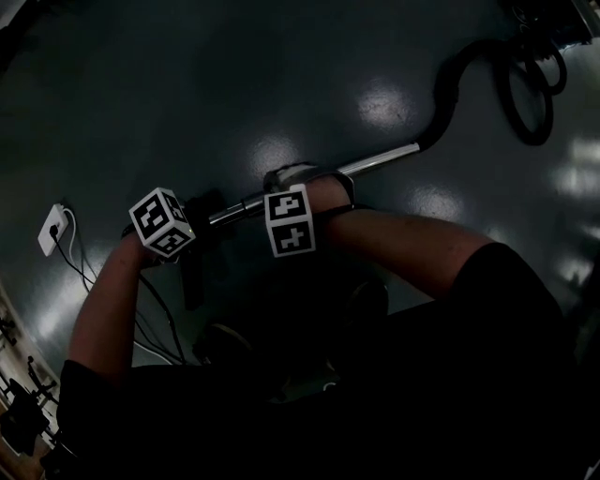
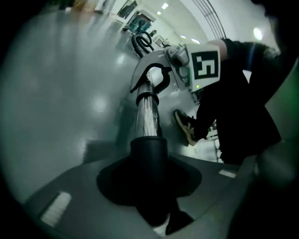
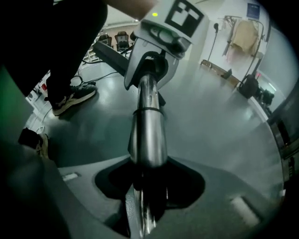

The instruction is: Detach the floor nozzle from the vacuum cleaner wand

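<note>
The wand (image 3: pixel 148 135) is gleaming as smooth, polished metal; the nozzle neck (image 2: pixel 148 154) is looking like matt black plastic; the floor (image 1: pixel 234 84) is shining glossy.

A big lab-like workroom: glossy grey floor (image 3: pixel 210 107), rows of ceiling lights (image 2: pixel 164 6), a clothes rack (image 3: pixel 243 32) by the wall.

The wand (image 1: pixel 380 161) is bright chrome, streaked with reflections. The nozzle (image 2: pixel 148 156) is matte black, and so is the hose (image 1: pixel 450 80). The floor (image 1: pixel 187 84) is a dark, glossy grey-green with pale patches of glare. The left cube (image 1: pixel 161 222) and right cube (image 1: pixel 289 221) are white with black square markers. The socket (image 1: pixel 50 231) is white. The shoe (image 3: pixel 70 97) is black with tan stripes and a pale sole. The sleeve (image 1: pixel 506 309) is black.
</note>
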{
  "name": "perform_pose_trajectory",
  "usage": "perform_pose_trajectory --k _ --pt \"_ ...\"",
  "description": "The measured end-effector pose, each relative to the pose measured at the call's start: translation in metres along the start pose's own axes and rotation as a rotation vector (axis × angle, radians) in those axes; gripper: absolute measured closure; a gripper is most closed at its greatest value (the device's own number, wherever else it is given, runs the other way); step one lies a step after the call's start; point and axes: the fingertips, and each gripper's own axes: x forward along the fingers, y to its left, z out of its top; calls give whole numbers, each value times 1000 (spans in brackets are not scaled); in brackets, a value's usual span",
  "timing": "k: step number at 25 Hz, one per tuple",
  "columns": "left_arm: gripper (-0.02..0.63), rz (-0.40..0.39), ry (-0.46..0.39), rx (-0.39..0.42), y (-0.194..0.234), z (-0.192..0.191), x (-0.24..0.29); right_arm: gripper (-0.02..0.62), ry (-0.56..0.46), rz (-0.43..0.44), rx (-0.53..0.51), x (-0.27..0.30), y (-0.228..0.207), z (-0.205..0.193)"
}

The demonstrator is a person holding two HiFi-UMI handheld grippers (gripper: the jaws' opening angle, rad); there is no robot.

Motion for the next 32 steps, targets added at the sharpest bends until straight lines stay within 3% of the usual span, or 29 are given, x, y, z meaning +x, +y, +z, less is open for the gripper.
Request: perform_pose_trajectory --k 2,4,5,8,9,10,11,12,13,15,17,19,20,21,22,24,26,29,32 --pt "463 -37 -2 -17 -2 0 -4 423 2 -6 4 0 -2 2" --pt "465 103 15 96 14 3 -9 423 5 -9 31 0 -9 1" --pt "465 230 35 189 25 5 -12 423 4 -12 48 0 -13 0" --pt "472 712 154 494 62 9 -31 423 -7 -33 96 -2 -25 0" --pt "469 845 198 566 71 10 -37 423 -9 -41 105 -3 -28 0" --pt "466 925 225 601 77 10 -41 423 -8 -46 110 -3 -30 0" --pt "465 943 227 592 79 10 -40 423 -5 -45 113 -3 -30 -1" --pt "465 897 198 538 77 9 -36 423 -2 -39 113 -1 -29 -2" --pt "476 795 145 451 71 8 -29 423 1 -30 110 0 -26 -3" --pt "477 509 14 261 52 3 -15 423 4 -16 89 1 -18 -3" --pt "476 272 -66 130 31 -1 -8 423 3 -14 54 1 -10 1" --pt "474 136 -73 57 16 -3 -8 423 4 -22 28 2 -8 4" --pt "474 116 -60 44 15 -4 -10 423 8 -27 25 2 -9 4" --pt "474 149 -34 65 21 -6 -13 423 17 -31 32 3 -11 3" --pt "476 242 13 125 33 -12 -17 423 30 -34 49 3 -15 -1" --pt "479 512 165 315 63 -34 -25 423 51 -38 94 4 -24 -14" --pt "479 667 232 444 76 -52 -25 423 57 -41 123 3 -32 -27" --pt "479 744 147 407 78 -49 -21 422 75 -28 128 6 -29 -40" --pt "479 814 136 365 83 -34 -13 422 106 -2 111 16 -17 -43"
